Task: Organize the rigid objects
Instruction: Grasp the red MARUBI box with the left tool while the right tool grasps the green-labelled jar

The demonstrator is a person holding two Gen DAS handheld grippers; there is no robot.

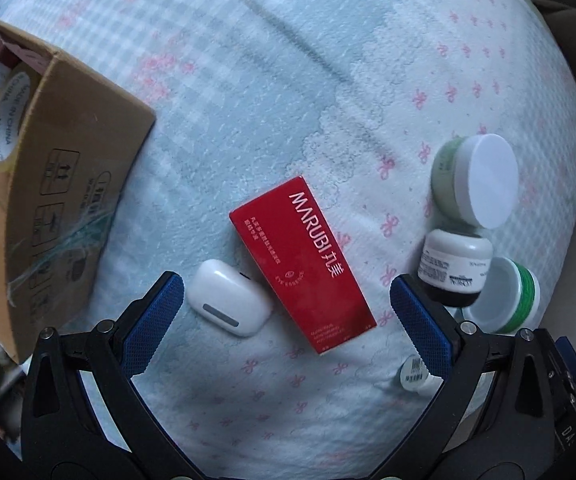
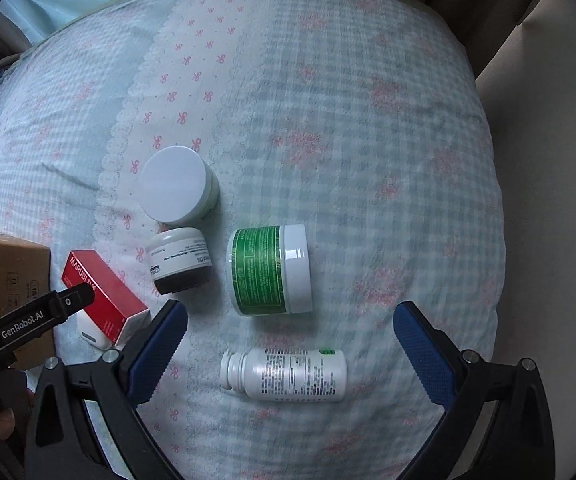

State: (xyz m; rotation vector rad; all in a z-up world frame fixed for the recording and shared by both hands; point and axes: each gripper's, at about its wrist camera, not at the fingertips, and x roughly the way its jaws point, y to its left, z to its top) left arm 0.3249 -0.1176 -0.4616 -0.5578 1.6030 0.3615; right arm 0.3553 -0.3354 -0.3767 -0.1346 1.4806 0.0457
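Note:
A red MARUBI box [image 1: 303,264] lies on the bedspread between my left gripper's [image 1: 288,304] open, empty fingers, with a white earbud case [image 1: 228,298] beside its left edge. The box also shows in the right wrist view [image 2: 102,296]. My right gripper [image 2: 289,338] is open and empty above a white pill bottle [image 2: 288,374] that lies on its side. A green-labelled jar [image 2: 270,270], a small black-and-white jar [image 2: 180,260] and a pale green jar with a white lid [image 2: 178,186] lie just beyond it.
An open cardboard box [image 1: 60,184] holding items stands at the left. The checked bedspread [image 2: 367,140] with pink bows covers the bed. The bed's right edge drops to a beige surface [image 2: 547,160].

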